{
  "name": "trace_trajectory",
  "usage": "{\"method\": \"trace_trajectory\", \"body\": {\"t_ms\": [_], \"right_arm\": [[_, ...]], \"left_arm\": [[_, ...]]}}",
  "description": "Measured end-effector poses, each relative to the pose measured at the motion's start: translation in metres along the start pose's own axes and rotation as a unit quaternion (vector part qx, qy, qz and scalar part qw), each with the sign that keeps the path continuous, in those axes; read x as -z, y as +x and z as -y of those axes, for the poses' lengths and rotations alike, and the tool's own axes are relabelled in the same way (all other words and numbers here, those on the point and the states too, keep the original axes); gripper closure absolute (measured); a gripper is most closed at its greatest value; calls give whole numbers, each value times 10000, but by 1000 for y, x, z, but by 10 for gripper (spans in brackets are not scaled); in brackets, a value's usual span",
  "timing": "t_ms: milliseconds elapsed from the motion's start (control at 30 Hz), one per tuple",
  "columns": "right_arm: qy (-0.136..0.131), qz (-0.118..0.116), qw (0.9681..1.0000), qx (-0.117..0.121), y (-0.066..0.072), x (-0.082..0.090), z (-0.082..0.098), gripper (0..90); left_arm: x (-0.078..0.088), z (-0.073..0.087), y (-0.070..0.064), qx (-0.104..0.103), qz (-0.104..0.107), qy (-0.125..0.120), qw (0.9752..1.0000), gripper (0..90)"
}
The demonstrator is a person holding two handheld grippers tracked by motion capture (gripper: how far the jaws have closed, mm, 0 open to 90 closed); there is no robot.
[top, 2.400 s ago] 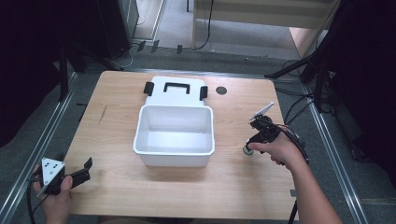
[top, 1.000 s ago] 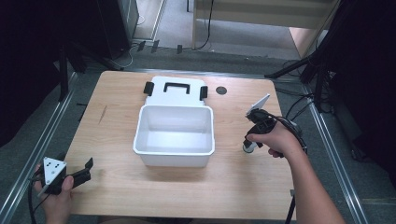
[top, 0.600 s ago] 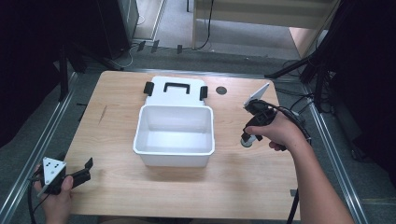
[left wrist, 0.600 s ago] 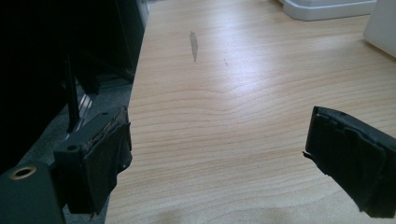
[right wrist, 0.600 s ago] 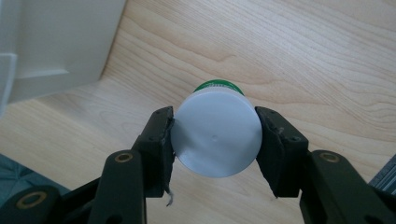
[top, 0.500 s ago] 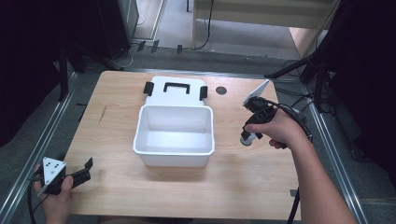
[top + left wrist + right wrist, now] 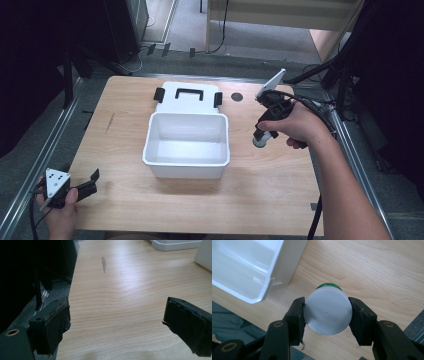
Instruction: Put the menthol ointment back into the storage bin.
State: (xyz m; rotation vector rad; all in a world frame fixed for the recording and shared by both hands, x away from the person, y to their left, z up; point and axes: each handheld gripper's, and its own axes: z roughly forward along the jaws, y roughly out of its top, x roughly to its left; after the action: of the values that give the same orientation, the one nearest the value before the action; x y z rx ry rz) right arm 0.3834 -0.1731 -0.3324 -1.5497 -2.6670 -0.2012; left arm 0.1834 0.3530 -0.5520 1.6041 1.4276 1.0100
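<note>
Right gripper — jaws clamped on a white-capped bottle, held above the bench just right of the white tub. Left gripper — jaws wide apart, holding nothing.

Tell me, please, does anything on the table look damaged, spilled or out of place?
Nothing is spilled or askew. The one blemish is a dark scuff mark on the wooden table, left of the white bin. The pad on a finger of the left claw looks frayed at its edge.
</note>
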Motion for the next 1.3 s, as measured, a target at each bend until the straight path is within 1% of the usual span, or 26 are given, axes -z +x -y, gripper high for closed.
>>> {"method": "trace_trajectory", "body": {"t_ms": [233,333,467,500,567,600,667,767,833,867,1300], "right_arm": [[-43,48,9999,95,12,15,-8,513],[-39,48,9999,123,18,18,-11,513],[-59,50,9997,251,27,20,-17,513],[-45,45,9997,250,29,21,-19,513],[-36,56,9995,312,33,21,-22,513],[-36,56,9995,312,33,21,-22,513],[-46,27,9993,376,40,21,-27,513],[-42,23,9991,424,45,20,-31,513],[-38,39,9988,483,49,18,-34,513],[-35,42,9989,472,50,18,-35,513],[36,-36,9973,739,73,5,-49,513]], "left_arm": [[0,0,1,38,9,-16,10000,78],[0,0,0,29,10,-8,10000,77],[0,0,0,32,5,-15,10000,78],[0,0,1,30,12,-9,10000,78],[0,0,1,26,16,-11,10000,77],[0,0,1,26,16,-11,10000,77],[0,0,1,25,17,-10,10000,78],[0,0,1,16,23,-3,10000,78],[0,0,1,14,26,1,10000,78],[0,0,1,16,32,3,10000,78],[0,0,0,-2,42,15,10000,78]]}}
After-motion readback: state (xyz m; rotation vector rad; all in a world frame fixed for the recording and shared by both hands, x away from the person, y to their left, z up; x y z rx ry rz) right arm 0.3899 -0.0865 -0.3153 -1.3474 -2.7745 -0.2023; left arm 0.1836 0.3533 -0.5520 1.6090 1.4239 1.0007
